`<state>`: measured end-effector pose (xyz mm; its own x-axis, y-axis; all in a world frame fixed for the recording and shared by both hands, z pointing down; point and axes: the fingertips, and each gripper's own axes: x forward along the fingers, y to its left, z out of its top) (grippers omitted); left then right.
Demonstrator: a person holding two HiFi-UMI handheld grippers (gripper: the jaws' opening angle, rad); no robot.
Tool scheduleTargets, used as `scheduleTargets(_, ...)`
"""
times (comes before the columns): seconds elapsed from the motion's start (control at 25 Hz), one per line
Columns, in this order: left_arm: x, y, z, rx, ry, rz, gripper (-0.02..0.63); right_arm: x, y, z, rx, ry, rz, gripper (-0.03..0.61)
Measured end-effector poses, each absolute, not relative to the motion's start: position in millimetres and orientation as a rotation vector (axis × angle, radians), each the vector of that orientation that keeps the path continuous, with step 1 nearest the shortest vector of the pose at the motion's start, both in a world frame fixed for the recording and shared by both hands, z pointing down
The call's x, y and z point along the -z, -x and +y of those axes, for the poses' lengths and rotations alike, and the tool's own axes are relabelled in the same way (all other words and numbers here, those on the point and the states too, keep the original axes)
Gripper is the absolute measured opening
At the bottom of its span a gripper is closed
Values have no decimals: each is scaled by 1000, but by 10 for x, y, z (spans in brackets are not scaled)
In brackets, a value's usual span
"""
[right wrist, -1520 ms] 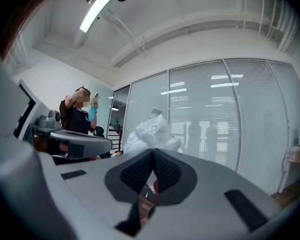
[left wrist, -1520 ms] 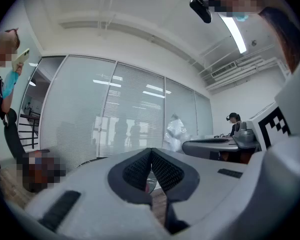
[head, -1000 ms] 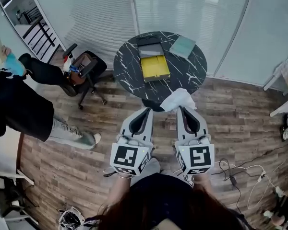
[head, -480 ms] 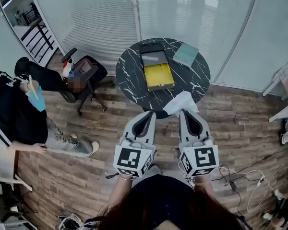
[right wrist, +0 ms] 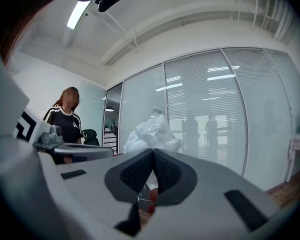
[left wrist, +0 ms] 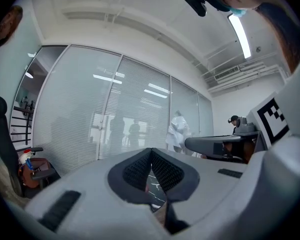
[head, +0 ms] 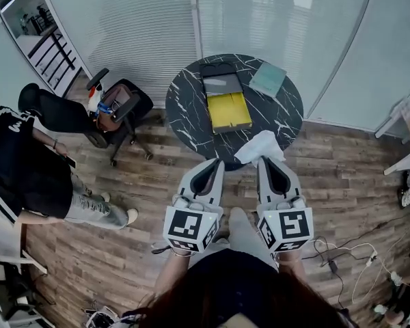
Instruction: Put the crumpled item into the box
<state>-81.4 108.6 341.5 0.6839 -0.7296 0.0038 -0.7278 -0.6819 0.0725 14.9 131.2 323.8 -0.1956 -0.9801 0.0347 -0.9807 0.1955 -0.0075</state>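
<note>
Wooden floor (head: pixel 342 176) all around, glass wall (head: pixel 137 26) with blinds behind. At far left, person (head: pixel 27 162) in black, standing near chair (head: pixel 116 108). In the middle, round black table (head: pixel 188 108) with white veins, carrying open yellow box (head: pixel 229 110), a dark lid-like part just behind it, and green pad (head: pixel 268 79) further right.

Near the front edge of table, left claw (head: pixel 217 161) pressed together with nothing between the jaws, confirmed in left gripper view (left wrist: pixel 151 156). Just beside it, right claw (head: pixel 263 159) pinching one corner of white crumpled item (head: pixel 258 147). In right gripper view, same pinch (right wrist: pixel 153 156), with item (right wrist: pixel 152 131) sticking up above the tips. Item held in the air over the near edge of table, well short of box, not yet inside.

Probably gripped only by a thin edge, so could slip out with a small loosening or a quick swing, and fall on floor instead of table. Looks light and puffy, so could catch on the rim of box and hang over the side with too early release. Could also push box toward pad with too low an approach.
</note>
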Motion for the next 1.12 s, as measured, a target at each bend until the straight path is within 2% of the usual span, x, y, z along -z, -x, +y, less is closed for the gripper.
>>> scheduleTargets(1.12, -3486, 227, -488, 10, -2729, -1409, 28, -3484, -724, -352, -80, -1781, -2485, 25)
